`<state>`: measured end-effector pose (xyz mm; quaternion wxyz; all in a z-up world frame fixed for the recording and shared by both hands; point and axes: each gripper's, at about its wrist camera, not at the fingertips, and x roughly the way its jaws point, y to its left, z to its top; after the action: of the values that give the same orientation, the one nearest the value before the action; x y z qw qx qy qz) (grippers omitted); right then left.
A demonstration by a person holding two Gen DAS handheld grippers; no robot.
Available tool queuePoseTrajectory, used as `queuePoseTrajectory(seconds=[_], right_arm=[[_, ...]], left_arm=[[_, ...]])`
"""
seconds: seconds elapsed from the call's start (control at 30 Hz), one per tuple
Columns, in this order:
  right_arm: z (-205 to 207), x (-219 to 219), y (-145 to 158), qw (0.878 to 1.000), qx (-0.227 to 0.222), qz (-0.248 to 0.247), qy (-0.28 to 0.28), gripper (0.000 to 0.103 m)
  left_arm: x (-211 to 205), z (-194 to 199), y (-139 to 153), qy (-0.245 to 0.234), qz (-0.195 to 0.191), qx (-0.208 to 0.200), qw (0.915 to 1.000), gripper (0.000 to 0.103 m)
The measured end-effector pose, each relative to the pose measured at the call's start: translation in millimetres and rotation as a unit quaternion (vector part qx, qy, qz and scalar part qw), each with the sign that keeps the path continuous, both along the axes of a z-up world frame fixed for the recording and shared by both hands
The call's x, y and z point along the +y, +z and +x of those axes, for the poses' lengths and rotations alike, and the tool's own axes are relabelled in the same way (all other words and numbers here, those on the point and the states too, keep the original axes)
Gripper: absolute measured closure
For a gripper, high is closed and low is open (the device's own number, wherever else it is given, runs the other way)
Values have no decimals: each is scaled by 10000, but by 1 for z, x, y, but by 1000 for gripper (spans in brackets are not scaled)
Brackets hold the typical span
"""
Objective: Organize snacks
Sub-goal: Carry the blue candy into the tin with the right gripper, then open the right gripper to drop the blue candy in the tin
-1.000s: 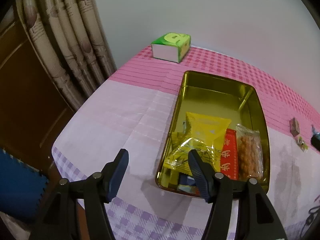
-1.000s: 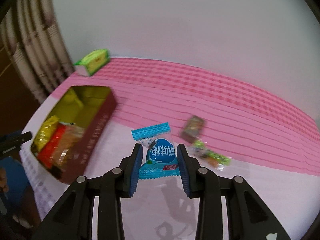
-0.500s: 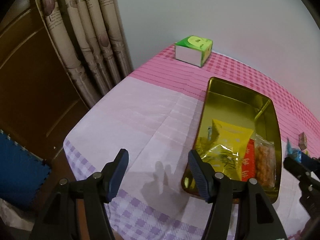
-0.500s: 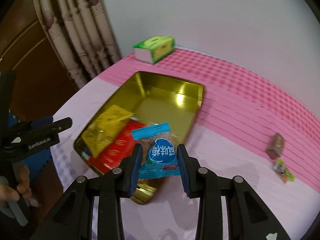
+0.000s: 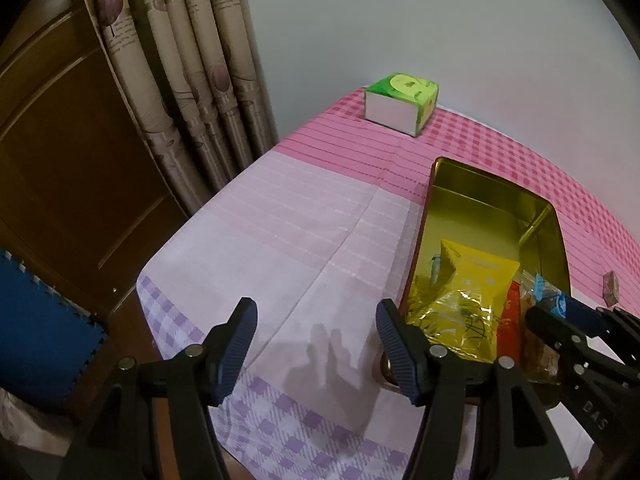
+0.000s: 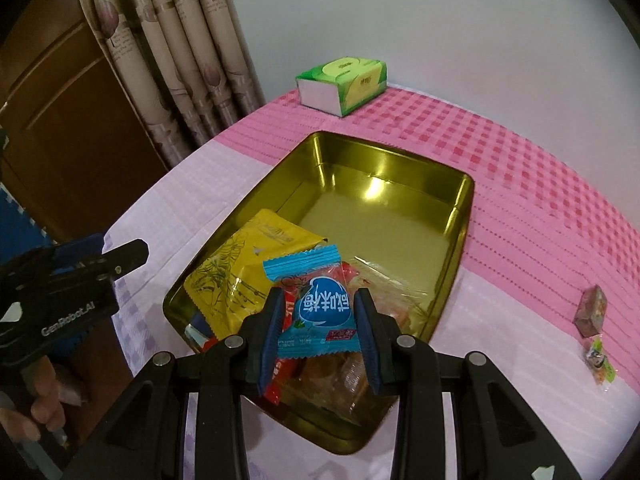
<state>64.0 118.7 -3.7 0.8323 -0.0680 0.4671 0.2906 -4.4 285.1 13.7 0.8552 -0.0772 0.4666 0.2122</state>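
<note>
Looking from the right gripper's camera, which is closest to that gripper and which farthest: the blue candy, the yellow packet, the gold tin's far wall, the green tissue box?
1. Blue candy: clamped in the right gripper.
2. Yellow packet: just beyond, left, in the tin.
3. Gold tin's far wall: beyond the bare floor.
4. Green tissue box: by the wall.

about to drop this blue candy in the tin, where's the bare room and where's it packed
Free: the far half of the gold tin, bare floor between its far wall and the yellow packet. Crowded: the near end, where yellow, red and clear packets overlap under the blue candy in the right gripper.
</note>
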Motion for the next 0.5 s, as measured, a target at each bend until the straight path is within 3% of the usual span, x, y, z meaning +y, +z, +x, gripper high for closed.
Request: queuePoseTrajectory(seconds=[0.37,0.5], right_arm=[[10,0,-10,9999,12,-93,-50,68],[9,-1,-8,10000,-40,-21,-46,55]], left_arm=[[0,1,-2,-25,-37,19,10000,40],[-3,1,-2,-44,-29,15,10000,40]])
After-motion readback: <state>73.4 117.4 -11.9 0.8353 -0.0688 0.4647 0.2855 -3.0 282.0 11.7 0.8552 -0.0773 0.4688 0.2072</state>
